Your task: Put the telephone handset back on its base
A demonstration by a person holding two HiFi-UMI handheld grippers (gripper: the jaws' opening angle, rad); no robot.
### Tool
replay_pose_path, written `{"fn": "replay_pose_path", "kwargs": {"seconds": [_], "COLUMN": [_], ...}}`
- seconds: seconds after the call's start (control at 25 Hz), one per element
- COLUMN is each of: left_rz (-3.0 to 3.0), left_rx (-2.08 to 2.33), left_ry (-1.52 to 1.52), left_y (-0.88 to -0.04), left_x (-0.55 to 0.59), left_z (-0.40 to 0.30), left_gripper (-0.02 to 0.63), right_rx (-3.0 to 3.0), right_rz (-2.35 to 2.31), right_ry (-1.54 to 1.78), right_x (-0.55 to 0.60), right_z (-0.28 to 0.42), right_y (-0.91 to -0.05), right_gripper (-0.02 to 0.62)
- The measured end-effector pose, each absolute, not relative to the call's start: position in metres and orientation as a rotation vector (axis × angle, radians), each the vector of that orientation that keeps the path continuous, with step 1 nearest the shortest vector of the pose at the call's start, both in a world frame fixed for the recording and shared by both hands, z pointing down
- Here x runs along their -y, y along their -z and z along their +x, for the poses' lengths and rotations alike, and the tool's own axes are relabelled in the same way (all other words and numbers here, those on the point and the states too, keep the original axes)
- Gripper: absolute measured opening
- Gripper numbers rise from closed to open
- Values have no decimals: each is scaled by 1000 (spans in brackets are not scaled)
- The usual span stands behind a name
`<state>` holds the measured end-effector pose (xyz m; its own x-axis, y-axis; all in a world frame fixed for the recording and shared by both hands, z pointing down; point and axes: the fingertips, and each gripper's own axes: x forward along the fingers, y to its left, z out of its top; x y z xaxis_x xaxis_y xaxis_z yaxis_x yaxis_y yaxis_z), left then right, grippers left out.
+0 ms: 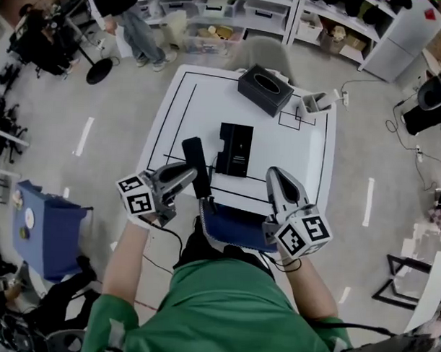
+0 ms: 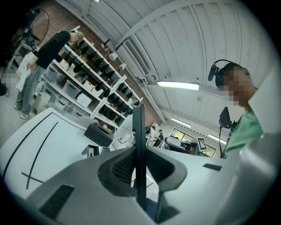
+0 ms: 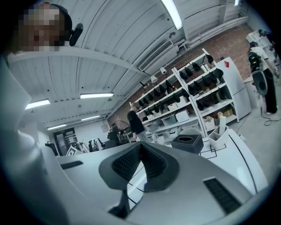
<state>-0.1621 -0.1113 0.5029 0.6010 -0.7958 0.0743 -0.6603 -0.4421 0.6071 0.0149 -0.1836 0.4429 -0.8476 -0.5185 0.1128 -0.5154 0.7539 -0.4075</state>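
**Handset pinched in your left gripper, just left of the base**

Your left gripper (image 2: 139, 169) is clamped on the handset (image 2: 138, 132). In the left gripper view the black bar stands edge-on between the ribbed pads and rises past the tips. In the head view that gripper (image 1: 194, 171) reaches in from the near left and grips the handset (image 1: 193, 153) around its lower half. The handset lies lengthwise just left of the base (image 1: 234, 149), not on it.

Your right gripper (image 3: 139, 149) has its jaws pressed together on nothing. It sits (image 1: 273, 171) over the near right part of the table (image 1: 308, 149), right of the base.

A tissue box (image 1: 265, 89) stands at the far edge, with a white holder (image 1: 315, 103) to its right.
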Motion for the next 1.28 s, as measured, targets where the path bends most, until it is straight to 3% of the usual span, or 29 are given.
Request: {"fn": "replay_pose_path", "kwargs": {"seconds": [0.88, 1.28], "left_rz": [2135, 2033], "left_rx": [743, 584], "left_ry": [169, 246], "left_y": [-641, -681], "left_x": [218, 247], "left_z": [-182, -180], "left_gripper": [81, 81], "right_rx": [-2709, -2651], "right_rz": [-1534, -1696], "right_ry": [697, 692], "right_x": [183, 180], "right_z": [1, -7], "right_y": [-468, -473], "right_gripper": [23, 23]}}
